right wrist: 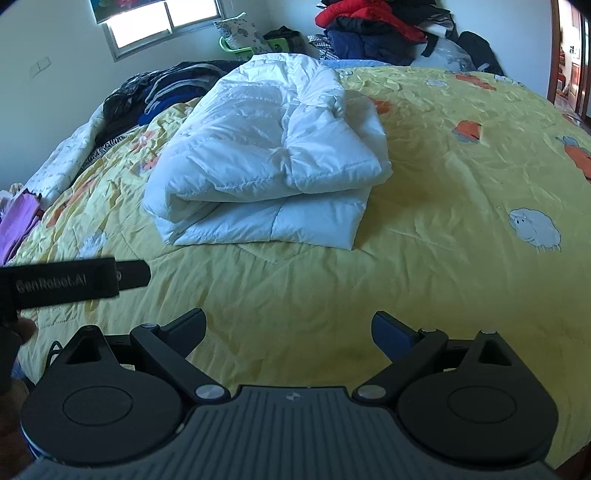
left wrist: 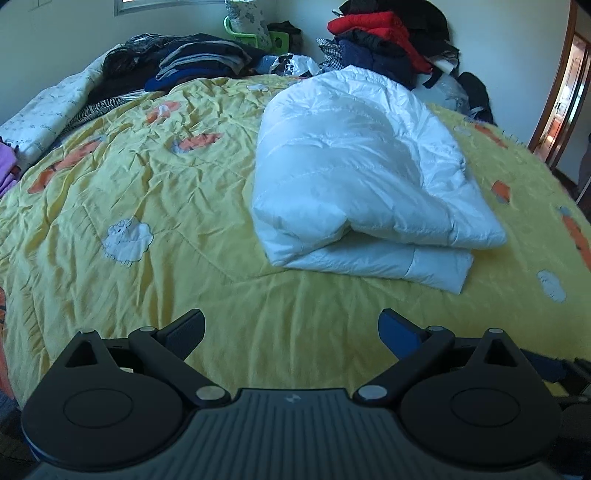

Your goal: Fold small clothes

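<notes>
A white puffy quilted jacket (left wrist: 362,177) lies folded into a thick bundle on the yellow bedspread (left wrist: 166,206). It also shows in the right wrist view (right wrist: 266,155), left of centre. My left gripper (left wrist: 291,328) is open and empty, low over the bedspread, well short of the jacket. My right gripper (right wrist: 288,328) is open and empty too, short of the jacket's near edge. The left gripper's body (right wrist: 74,282) pokes in at the left edge of the right wrist view.
Piles of dark clothes (left wrist: 199,62) lie at the bed's far left, and a heap with a red garment (left wrist: 380,29) at the far right. Purple cloth (right wrist: 18,218) sits at the left edge. A doorway (left wrist: 569,96) is on the right.
</notes>
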The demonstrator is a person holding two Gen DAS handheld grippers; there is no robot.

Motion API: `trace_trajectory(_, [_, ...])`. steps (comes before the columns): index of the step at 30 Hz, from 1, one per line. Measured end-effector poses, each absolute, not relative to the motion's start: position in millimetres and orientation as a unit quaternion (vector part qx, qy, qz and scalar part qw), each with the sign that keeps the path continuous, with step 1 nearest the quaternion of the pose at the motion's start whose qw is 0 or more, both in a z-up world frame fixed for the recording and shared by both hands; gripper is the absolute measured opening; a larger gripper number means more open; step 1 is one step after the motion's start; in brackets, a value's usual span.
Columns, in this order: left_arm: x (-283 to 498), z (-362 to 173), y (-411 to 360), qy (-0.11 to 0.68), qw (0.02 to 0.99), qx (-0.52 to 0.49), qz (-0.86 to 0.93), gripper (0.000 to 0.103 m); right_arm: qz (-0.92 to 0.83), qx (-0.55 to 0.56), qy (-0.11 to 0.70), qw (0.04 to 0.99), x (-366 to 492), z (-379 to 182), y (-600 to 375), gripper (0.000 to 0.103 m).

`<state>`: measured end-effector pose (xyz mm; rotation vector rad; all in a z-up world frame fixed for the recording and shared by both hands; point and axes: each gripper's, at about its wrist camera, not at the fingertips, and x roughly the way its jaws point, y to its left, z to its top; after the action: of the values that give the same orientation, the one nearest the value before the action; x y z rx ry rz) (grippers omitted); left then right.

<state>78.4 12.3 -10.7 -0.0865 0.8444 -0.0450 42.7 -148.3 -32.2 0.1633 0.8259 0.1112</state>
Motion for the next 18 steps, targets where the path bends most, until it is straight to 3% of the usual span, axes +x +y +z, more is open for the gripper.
trace_trajectory(9, [89,-10,24,0.419,0.906,-0.058,-0.005,0.101,0.065,0.081,0.406,0.908,44,-34,-148,0.098])
trace_trajectory(18, [78,0,27,0.374,0.926,-0.049,0.000,0.100,0.053,0.086,0.394,0.913,52,-28,-155,0.098])
